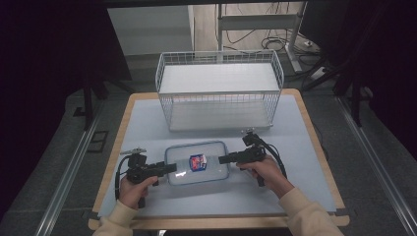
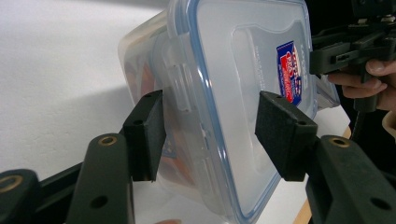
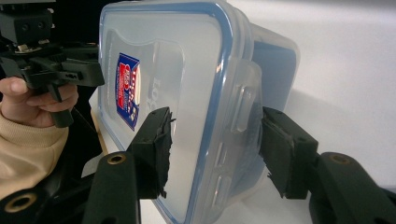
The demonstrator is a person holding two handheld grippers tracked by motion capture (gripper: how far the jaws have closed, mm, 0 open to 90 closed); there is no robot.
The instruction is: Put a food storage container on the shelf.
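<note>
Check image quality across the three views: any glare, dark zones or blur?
High view: surroundings nearly black, white glare patch on the clear plastic lidded container with blue seal. Left gripper view: table top blown out to white, soft shadow beside the container, near black jaws slightly soft. Right gripper view: table washed out at right, red-and-blue label readable only as blurred print.

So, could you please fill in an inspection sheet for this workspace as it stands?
Surface: pale table with a wooden edge.
Job's things: clear lidded container, blue seal, red and blue label, lying flat.
Clutter: white wire basket at the far side, apart from the container.
Grippers: left gripper and right gripper each straddle one short end at a latch; contact unclear.
Cables: a black cable trails from the left gripper; more on the floor behind.
Surroundings: dark curtains, metal frame legs.
</note>
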